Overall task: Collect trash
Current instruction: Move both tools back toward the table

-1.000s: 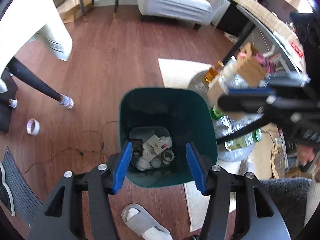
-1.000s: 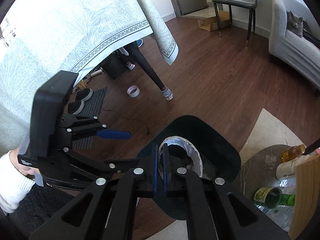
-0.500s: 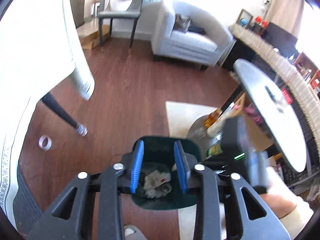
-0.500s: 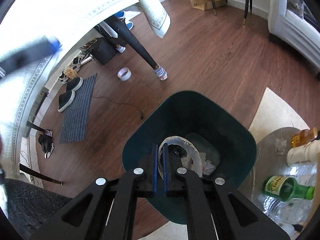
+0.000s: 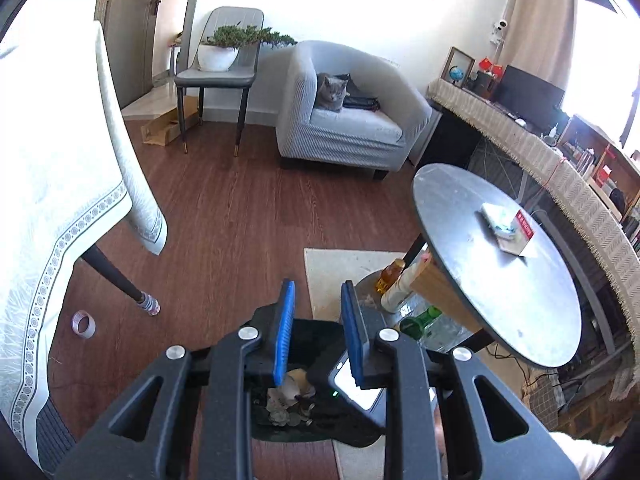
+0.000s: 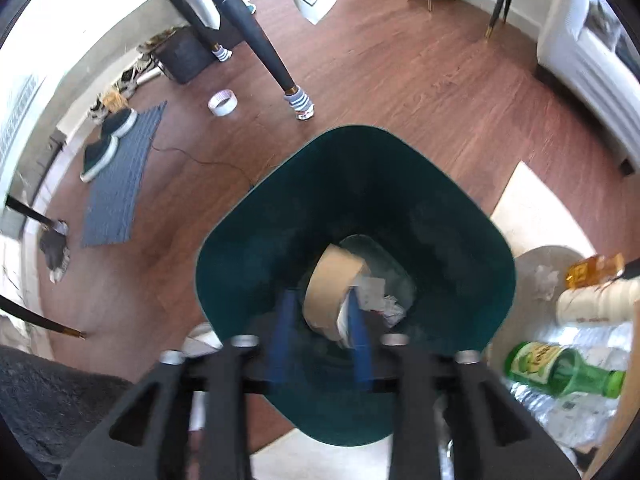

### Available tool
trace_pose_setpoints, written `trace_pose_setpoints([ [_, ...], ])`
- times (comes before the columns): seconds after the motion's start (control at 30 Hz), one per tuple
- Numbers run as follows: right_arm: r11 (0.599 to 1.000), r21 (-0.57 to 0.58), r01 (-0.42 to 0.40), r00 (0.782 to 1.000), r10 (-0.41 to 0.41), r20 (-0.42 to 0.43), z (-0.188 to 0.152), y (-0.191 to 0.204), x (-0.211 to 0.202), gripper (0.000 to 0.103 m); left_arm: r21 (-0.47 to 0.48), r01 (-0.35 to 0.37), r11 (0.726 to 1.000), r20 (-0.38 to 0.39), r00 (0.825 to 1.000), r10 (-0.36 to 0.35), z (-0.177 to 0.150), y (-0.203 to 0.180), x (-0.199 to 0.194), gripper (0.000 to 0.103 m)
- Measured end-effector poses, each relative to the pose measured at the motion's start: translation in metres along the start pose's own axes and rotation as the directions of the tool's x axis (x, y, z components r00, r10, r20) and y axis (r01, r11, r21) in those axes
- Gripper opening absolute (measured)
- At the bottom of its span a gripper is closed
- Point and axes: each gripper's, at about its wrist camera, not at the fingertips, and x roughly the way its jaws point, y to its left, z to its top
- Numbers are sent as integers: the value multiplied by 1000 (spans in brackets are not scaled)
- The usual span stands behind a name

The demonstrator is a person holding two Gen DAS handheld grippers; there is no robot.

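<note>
A dark green trash bin [image 6: 460, 240] stands on the wood floor, with paper scraps [image 6: 380, 296] at its bottom. My right gripper [image 6: 320, 308] is directly above the bin with its blue fingers [image 6: 285, 320] apart. A brown tape roll [image 6: 332, 288] lies between them, inside the bin; the frame is blurred. My left gripper [image 5: 316, 304] is open and empty, raised above the bin [image 5: 304, 408], facing the room. A small tape ring [image 6: 223, 102] lies on the floor by a table leg; it also shows in the left wrist view [image 5: 83, 323].
A round grey side table [image 5: 496, 256] stands at right with a tissue pack [image 5: 506, 228]. Bottles [image 6: 560, 368] lie beneath it. A tablecloth-covered table [image 5: 52, 200] is at left. Armchair with a cat [image 5: 330, 92], chair [image 5: 218, 76], doormat with shoes [image 6: 116, 176], pale rug [image 5: 340, 268].
My right gripper has opened over the bin, and the roll it held now sits loose between the fingers. My left gripper rose, tilted up toward the room and narrowed.
</note>
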Motion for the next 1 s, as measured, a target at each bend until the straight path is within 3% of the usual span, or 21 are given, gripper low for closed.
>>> trace_pose_setpoints([
  [0.4, 998, -61, 14, 996, -9, 85, -4, 5, -44, 40, -10, 18, 1000, 82, 996, -17, 18, -23, -21, 26],
  [0.47, 997, -70, 16, 992, -8, 124, -3, 6, -62, 40, -13, 25, 1000, 99, 995, -23, 22, -27, -24, 29],
  [0.53, 997, -75, 19, 985, -6, 175, -4, 6, -83, 40, -15, 57, 998, 121, 991, -54, 26, -31, -28, 42],
  [0.83, 999, -21, 50, 915, -37, 403, -23, -21, -181, 45, 28, 81, 996, 177, 980, -85, 38, -70, -37, 50],
  [1.0, 991, 83, 108, 863, -135, 487, -43, -56, -225, 48, 55, 91, 994, 181, 979, -99, 42, -97, -28, 56],
])
